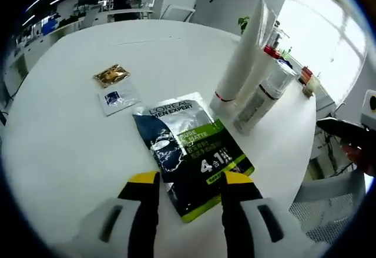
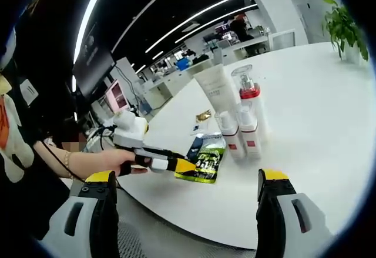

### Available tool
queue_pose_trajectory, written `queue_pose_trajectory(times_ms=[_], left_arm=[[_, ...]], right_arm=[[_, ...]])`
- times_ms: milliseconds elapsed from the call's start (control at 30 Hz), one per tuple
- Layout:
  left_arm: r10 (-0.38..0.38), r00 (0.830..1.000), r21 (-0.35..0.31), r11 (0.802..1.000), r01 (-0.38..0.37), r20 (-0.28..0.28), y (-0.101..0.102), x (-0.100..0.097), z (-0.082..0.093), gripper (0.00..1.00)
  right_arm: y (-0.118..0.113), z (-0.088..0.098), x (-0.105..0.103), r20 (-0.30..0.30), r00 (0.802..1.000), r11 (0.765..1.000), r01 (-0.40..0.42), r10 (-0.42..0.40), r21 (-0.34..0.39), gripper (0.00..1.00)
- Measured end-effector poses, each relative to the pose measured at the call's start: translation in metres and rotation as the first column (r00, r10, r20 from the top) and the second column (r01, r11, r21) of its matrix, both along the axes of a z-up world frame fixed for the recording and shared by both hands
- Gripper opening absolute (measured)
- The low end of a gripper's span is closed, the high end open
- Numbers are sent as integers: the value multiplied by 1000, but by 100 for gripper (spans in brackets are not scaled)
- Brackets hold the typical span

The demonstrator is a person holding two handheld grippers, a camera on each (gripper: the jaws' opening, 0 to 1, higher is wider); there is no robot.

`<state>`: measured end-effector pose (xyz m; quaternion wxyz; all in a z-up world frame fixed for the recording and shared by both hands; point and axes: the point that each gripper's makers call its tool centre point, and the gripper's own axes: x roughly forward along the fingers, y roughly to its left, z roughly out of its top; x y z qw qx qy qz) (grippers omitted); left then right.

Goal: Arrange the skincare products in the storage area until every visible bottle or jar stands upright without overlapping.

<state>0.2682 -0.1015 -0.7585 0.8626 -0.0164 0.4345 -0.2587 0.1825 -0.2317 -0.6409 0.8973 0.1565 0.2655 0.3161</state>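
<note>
A black and green L'Oreal sachet [image 1: 188, 149] lies flat on the round white table [image 1: 59, 146]. Its near corner sits between the jaws of my open left gripper [image 1: 191, 178], which stand wide apart. Beyond it, a tall white tube [image 1: 244, 52], a pump bottle with a red collar [image 1: 267, 58] and a small silver-capped bottle [image 1: 261, 96] stand upright in a close group. The right gripper view has the tube [image 2: 218, 90], pump bottle [image 2: 249, 90] and two small red-banded bottles [image 2: 229, 131] upright. The left gripper [image 2: 185, 165] touches the sachet [image 2: 205, 158] there. My right gripper [image 2: 187, 177] hovers open off the table's edge.
A gold sachet [image 1: 111, 74] and a white and blue sachet [image 1: 117, 98] lie flat on the table to the left. A person's hand [image 2: 106, 161] holds the left gripper. A potted plant [image 2: 343, 26] stands at the table's far side. Office desks fill the background.
</note>
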Motion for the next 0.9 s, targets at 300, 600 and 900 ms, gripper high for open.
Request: queue_pose_trajectory(times_ms=[300,600,900], left_arm=[[9,1000,1,1000,-9,12,6,1,7,37],[21,999,-13,1000,-20,44,13,-5,22,47],[87,993,-52,995,-83,83,31,-10,41,58]], right_arm=[[1,0,0,3,1000,1000,-1,1,-6,100],[3,0,0,15,1000,1000,-14,14,-5,100],[8,2,-3,24,999,999,-46,46,-6,100]])
